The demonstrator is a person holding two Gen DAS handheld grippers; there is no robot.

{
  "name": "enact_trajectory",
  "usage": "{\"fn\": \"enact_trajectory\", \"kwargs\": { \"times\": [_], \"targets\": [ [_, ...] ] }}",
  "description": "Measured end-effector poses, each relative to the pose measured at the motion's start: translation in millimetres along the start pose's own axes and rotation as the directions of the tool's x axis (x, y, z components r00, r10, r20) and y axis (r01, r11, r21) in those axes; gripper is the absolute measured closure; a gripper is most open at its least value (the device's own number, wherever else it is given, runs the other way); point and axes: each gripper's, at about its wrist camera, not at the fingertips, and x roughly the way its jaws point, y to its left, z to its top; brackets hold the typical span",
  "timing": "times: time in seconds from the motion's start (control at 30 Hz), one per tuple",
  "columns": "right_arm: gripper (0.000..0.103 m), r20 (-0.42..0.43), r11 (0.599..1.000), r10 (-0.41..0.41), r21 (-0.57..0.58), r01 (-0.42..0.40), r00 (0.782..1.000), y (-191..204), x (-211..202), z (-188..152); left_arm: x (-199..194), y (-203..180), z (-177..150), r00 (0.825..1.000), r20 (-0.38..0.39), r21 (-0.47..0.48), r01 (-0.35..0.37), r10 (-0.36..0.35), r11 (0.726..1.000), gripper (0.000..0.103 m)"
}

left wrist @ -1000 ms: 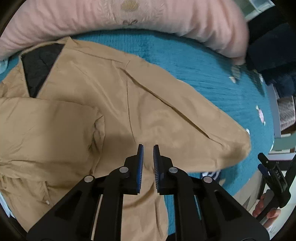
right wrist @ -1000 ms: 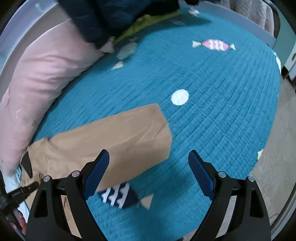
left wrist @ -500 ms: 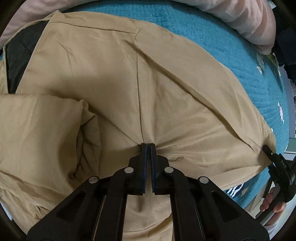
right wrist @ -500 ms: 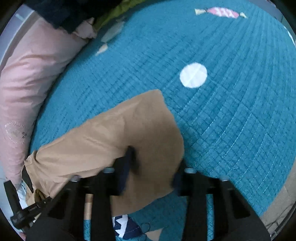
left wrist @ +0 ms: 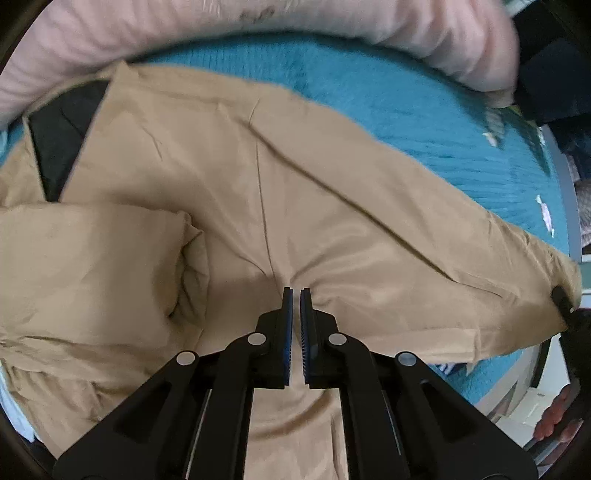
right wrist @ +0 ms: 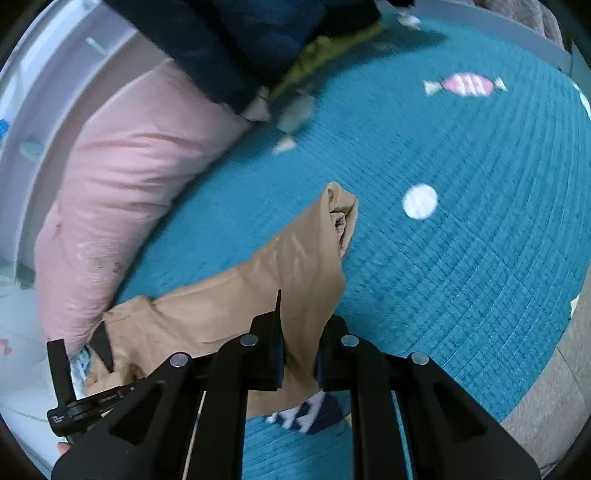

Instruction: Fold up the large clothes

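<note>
My left tool (left wrist: 296, 295) pinches the tan jacket (left wrist: 332, 221) at frame centre on the bed (left wrist: 424, 110); my right tool (right wrist: 299, 325) clamps its sleeve (right wrist: 295, 266). I should lift both evenly, keeping the fold line taut.

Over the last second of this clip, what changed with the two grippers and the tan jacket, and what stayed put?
The right gripper, wide open a second ago, came down and shut on the sleeve end, now lifted and bunched. The left gripper closed its small gap and pinched the tan jacket near the underarm seam, puckering the cloth. The folded sleeve, pink pillow and teal quilt stayed as they were.
</note>
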Motion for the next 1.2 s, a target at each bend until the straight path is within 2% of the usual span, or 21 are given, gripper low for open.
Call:
{"fn": "enact_trajectory", "kwargs": {
  "times": [0.03, 0.07, 0.1, 0.17, 0.4, 0.6, 0.87, 0.97, 1.13, 1.2],
  "targets": [
    [0.092, 0.006, 1.000, 0.006, -0.010, -0.006, 1.000, 6, -7, 0, -7, -1, -2, 1.000, 0.007, 0.005, 0.004, -0.004, 1.000, 0.095],
    [0.092, 0.012, 1.000, 0.014, -0.023, -0.014, 1.000, 15, -16, -2, -16, -3, -4, 1.000, 0.015, 0.010, 0.016, -0.016, 1.000, 0.086],
    [0.092, 0.017, 0.999, 0.022, -0.030, -0.022, 1.000, 19, -21, -3, -23, -4, -6, 0.999, 0.025, 0.014, 0.023, -0.024, 1.000, 0.068],
    [0.092, 0.033, 0.997, 0.047, -0.056, -0.045, 0.998, 34, -36, -8, -46, -7, -11, 0.997, 0.072, 0.028, 0.028, -0.029, 0.999, 0.054],
    [0.093, 0.057, 0.976, 0.135, -0.179, -0.123, 0.989, 103, -74, -27, -112, 8, -29, 0.988, 0.149, 0.043, 0.028, -0.034, 0.999, 0.050],
    [0.093, 0.038, 0.939, 0.200, -0.291, -0.181, 0.979, 173, -95, -58, -159, 44, -46, 0.980, 0.198, 0.025, 0.002, -0.006, 1.000, 0.050],
    [0.093, -0.046, 0.870, 0.268, -0.418, -0.263, 0.962, 278, -97, -107, -202, 129, -72, 0.969, 0.246, -0.074, -0.003, 0.021, 0.997, 0.050],
    [0.093, -0.074, 0.832, 0.283, -0.477, -0.283, 0.956, 320, -91, -129, -215, 164, -82, 0.964, 0.265, -0.112, -0.009, 0.038, 0.994, 0.046],
    [0.093, -0.167, 0.783, 0.272, -0.534, -0.319, 0.948, 392, -57, -173, -226, 226, -100, 0.960, 0.273, -0.171, -0.013, 0.060, 0.985, 0.046],
    [0.093, -0.203, 0.776, 0.249, -0.543, -0.320, 0.947, 415, -41, -192, -228, 255, -107, 0.958, 0.274, -0.205, -0.021, 0.078, 0.979, 0.046]
  ]
}}
